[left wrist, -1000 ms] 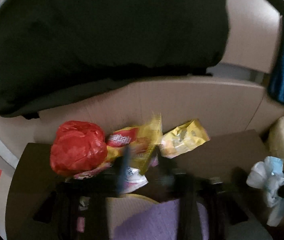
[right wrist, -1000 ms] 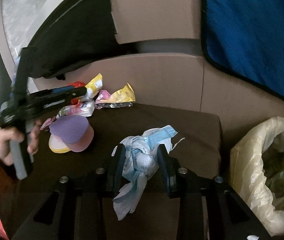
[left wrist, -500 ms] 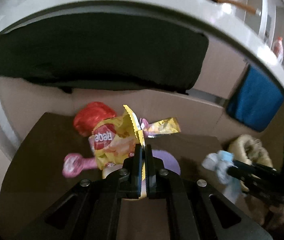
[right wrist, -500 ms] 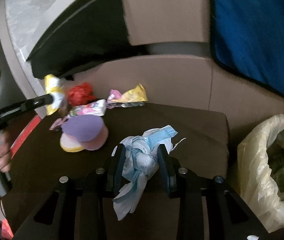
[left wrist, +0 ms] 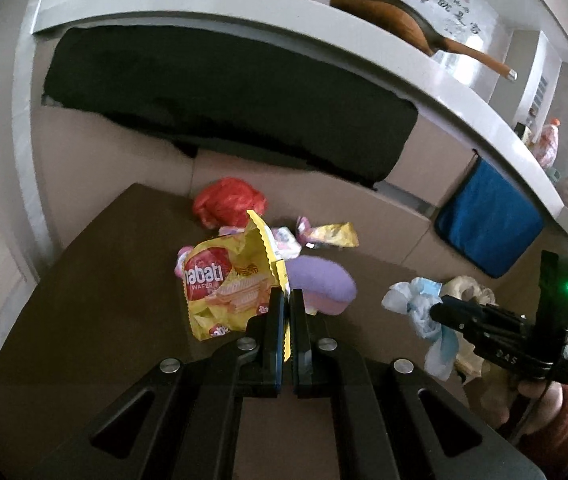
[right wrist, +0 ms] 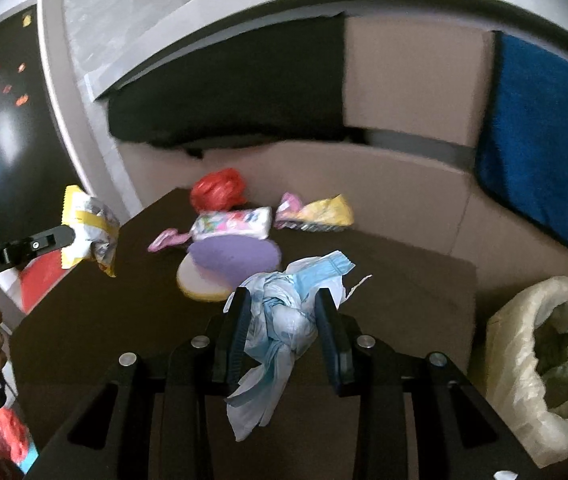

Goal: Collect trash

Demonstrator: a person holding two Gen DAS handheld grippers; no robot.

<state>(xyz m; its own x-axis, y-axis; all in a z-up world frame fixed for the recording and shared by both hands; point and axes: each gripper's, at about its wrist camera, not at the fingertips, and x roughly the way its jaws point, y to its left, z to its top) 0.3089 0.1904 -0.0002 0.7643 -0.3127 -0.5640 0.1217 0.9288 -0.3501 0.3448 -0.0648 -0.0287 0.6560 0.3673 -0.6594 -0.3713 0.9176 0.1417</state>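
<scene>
My left gripper [left wrist: 287, 300] is shut on the edge of a yellow Nabati wafer wrapper [left wrist: 227, 284] and holds it above the brown seat cushion [left wrist: 103, 300]. It also shows at the left of the right wrist view [right wrist: 68, 236], with the wrapper [right wrist: 89, 232] hanging from it. My right gripper [right wrist: 281, 308] is shut on a crumpled white and blue plastic wad [right wrist: 284, 320], seen in the left wrist view too [left wrist: 416, 308]. A pale yellow trash bag [right wrist: 552, 356] stands open at the right.
On the cushion lie a red plastic ball [right wrist: 217, 190], a pink and white wrapper [right wrist: 231, 222], a yellow wrapper [right wrist: 320, 212] and a purple round pad [right wrist: 231, 258]. A black cloth [right wrist: 235, 92] and a blue towel [right wrist: 544, 128] hang on the backrest.
My left gripper closed on the Nabati wrapper, lifted it off the pile and pulled back to the left. My right gripper kept its hold on the wad and rose slightly.
</scene>
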